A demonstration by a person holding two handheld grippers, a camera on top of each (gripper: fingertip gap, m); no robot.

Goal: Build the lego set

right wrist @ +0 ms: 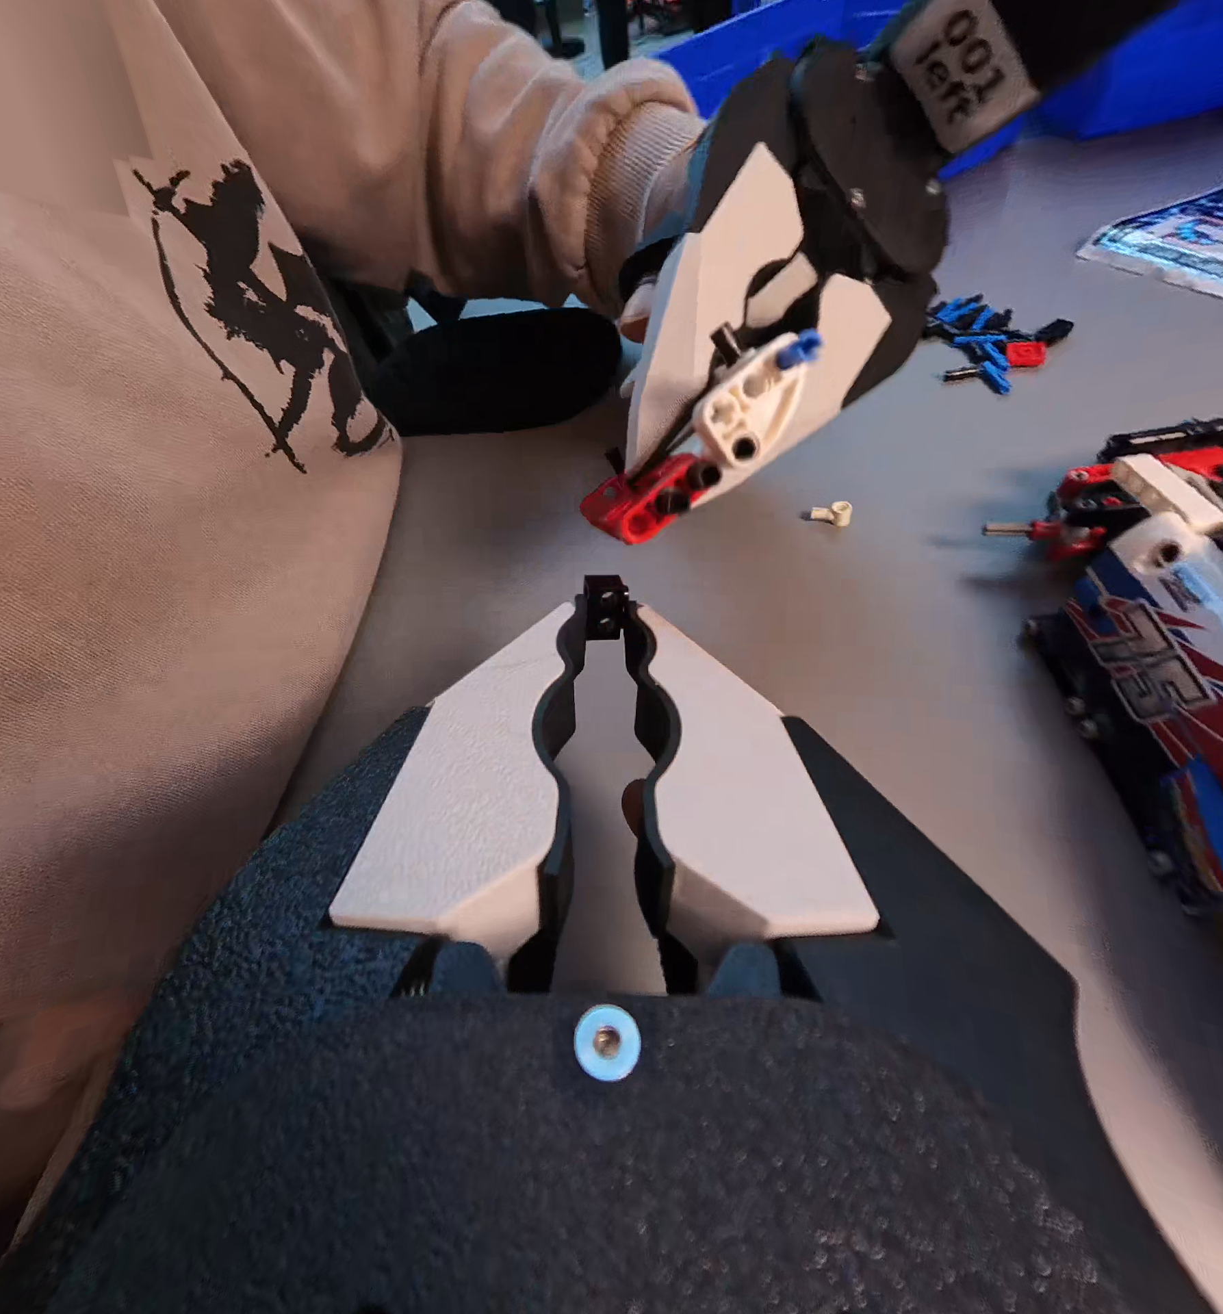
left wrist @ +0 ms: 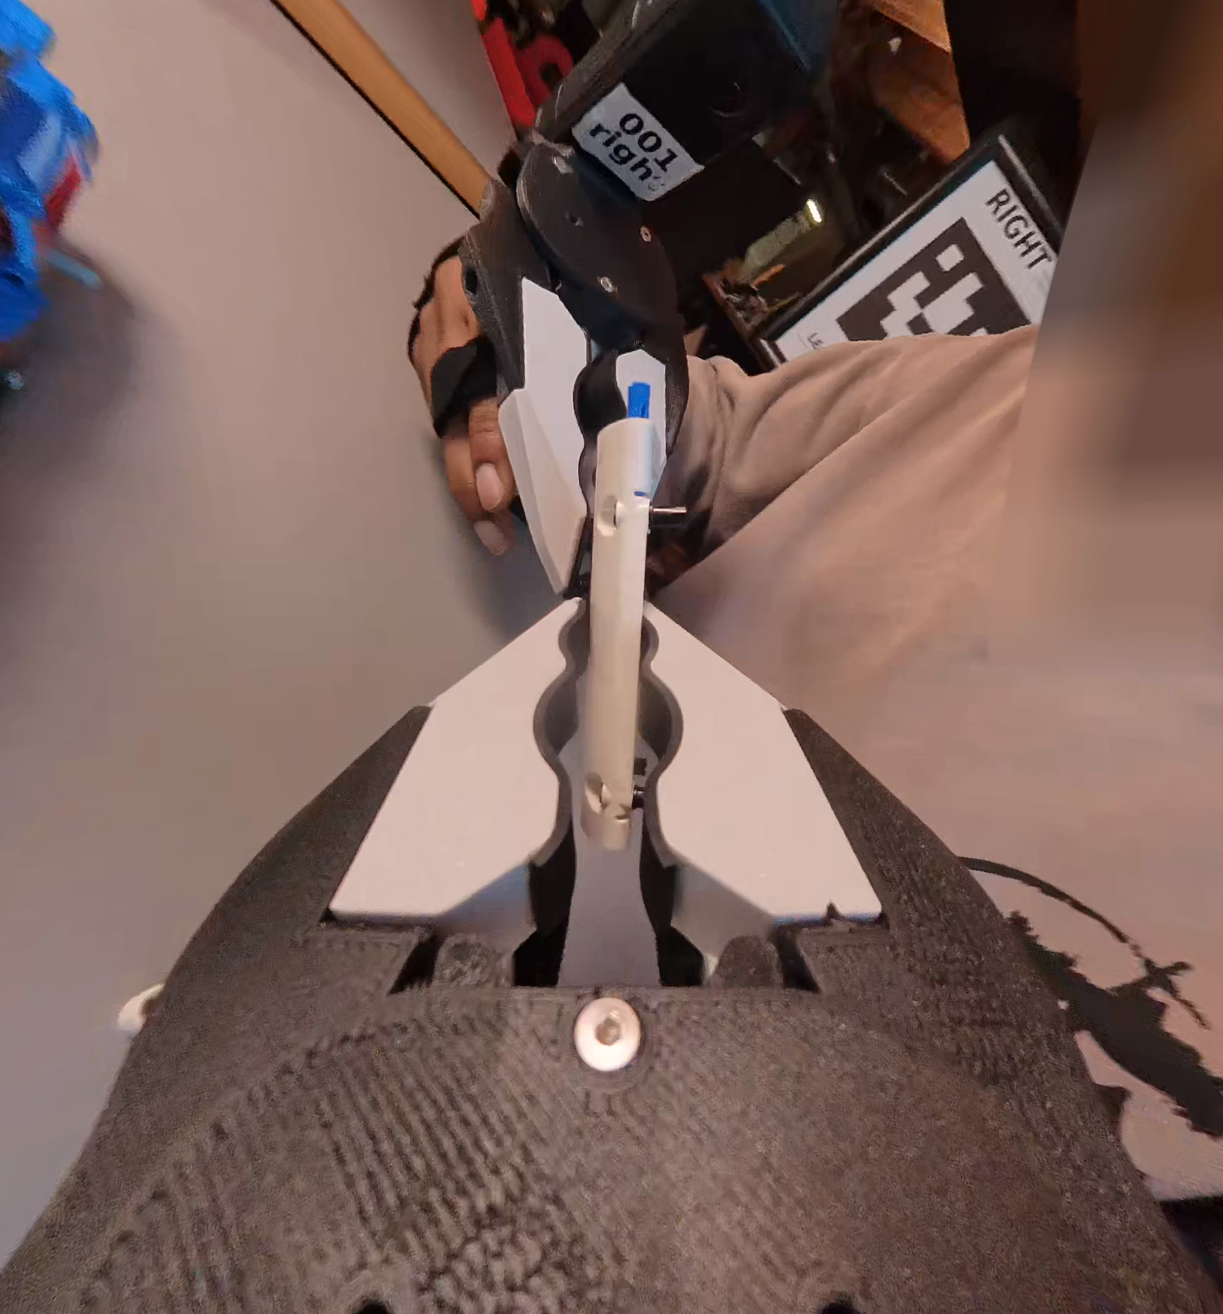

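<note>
Pinching one black connector at its tips, the right gripper is nearly closed; left gripper clamps one white-and-red assembly beyond the connector.

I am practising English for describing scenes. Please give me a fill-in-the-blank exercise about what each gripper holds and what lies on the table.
1. The left gripper is shut on a white panel piece joined to a ____ beam.
2. The right gripper pinches a small ____ connector at its fingertips.
3. The partly built car rests on the ____ table.
4. A ____ pin sticks out of the white panel piece.

Missing words: red; black; grey; blue
</note>
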